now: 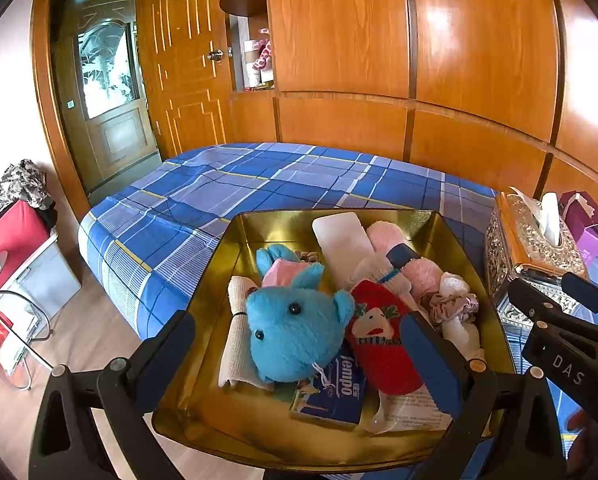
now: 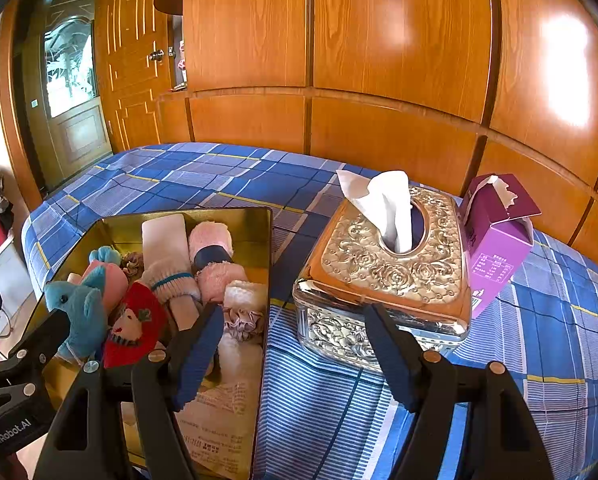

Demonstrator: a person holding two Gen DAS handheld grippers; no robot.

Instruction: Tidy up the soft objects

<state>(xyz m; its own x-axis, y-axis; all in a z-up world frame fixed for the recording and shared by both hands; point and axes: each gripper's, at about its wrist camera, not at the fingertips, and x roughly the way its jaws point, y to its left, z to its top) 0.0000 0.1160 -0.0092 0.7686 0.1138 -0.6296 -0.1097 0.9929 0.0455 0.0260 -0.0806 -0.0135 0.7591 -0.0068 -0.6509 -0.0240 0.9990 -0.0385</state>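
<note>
On the bed, a gold tin holds a fluffy blue plush toy among socks; both grippers hang released, empty.

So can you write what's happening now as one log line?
left gripper: open over blue plush toy | right gripper: open, empty | gold tin tray: full | tissue box: beside tray

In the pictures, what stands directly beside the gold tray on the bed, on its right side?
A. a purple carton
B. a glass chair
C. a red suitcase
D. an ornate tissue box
D: the tissue box, with a white tissue sticking out, sits on the bed just right of the tray; the purple carton stands beyond the box.
</note>
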